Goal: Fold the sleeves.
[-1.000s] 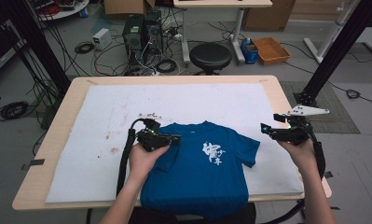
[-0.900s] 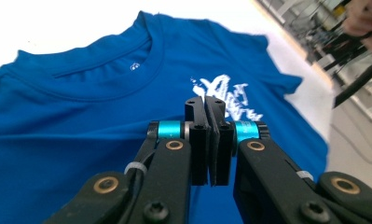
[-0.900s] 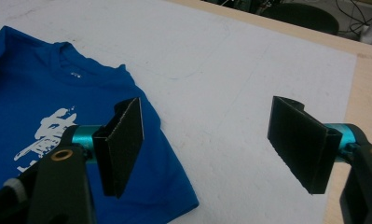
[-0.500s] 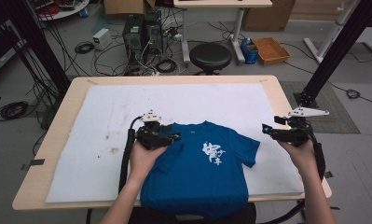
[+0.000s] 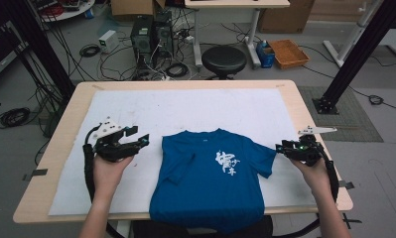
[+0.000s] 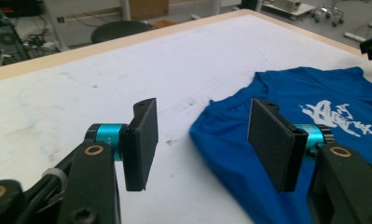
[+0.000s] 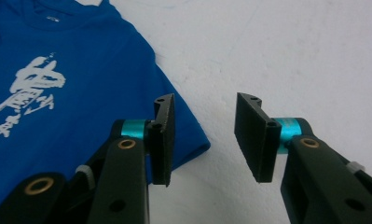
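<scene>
Blue T-shirt (image 5: 210, 183) lies front up on the white mat (image 5: 185, 109) covering the desk (image 5: 304, 124), collar away from the person, hem hanging over the near edge. Its sleeve on the left-hand side is folded in over the body; the sleeve on the right-hand side (image 5: 262, 161) lies spread flat on the mat.

Left tool (image 5: 141, 140): jaws have just opened and stand wide apart with nothing between them. In the left gripper view the left tool (image 6: 200, 137) is off to the side of the shirt, above bare mat, with the folded edge of the garment ahead of its far jaw. No contact with the cloth.

Right tool (image 5: 281, 148): jaws have just been closing and stand at a middling gap. In the right gripper view the right tool (image 7: 202, 135) hovers just beside the cuff of the spread sleeve; one jaw is over the blue cloth, the other over white mat. No cloth is pinched between the pads as far as can be seen.

Assessment: a fold of the shirt is in hand, one sleeve done, the other pending. The next move calls for the right tool to settle onto the sleeve edge, clamp it, and carry it inward across the printed chest, keeping the body of the shirt undisturbed
</scene>
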A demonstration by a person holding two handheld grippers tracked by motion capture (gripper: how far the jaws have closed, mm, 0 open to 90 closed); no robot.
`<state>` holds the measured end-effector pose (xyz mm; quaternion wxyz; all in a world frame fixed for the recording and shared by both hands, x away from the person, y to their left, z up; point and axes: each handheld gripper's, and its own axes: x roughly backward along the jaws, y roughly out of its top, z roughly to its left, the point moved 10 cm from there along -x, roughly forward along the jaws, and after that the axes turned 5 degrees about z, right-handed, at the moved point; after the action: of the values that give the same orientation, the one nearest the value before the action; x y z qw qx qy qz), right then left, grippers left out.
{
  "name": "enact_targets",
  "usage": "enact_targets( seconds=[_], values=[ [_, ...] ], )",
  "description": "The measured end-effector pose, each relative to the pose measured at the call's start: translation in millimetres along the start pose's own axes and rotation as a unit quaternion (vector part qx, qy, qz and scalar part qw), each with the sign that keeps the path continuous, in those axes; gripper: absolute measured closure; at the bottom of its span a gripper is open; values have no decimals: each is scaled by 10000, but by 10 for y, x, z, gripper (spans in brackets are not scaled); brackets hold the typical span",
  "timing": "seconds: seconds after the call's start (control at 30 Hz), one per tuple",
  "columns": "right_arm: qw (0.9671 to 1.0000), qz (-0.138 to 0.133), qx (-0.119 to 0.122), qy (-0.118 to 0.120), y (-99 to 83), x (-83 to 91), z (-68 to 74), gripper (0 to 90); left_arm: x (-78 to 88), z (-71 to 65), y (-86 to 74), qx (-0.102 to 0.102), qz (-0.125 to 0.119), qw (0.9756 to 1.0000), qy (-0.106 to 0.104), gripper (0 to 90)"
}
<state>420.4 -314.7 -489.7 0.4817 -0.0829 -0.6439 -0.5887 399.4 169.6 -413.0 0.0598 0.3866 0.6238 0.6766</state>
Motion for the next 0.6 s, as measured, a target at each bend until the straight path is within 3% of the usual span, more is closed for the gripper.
enact_targets(
  seconds=[0.17,0.33,0.43,0.47,0.6],
  values=[
    [9997,130,-180,-28,-36,-105,-39,657,113,127,-16,104,-83,9999,88,429],
    [9991,329,-266,-95,-80,-186,-69,673,125,133,-28,146,-83,9998,43,429],
    [9991,368,-176,-58,-98,-222,-68,796,106,118,-34,136,-43,9999,1,430],
    [9991,380,-194,61,-105,-216,-42,841,103,112,-30,134,-46,9999,-20,429],
    [9993,342,-95,114,-107,-188,0,895,98,113,-30,135,-24,9999,-55,429]
  ],
)
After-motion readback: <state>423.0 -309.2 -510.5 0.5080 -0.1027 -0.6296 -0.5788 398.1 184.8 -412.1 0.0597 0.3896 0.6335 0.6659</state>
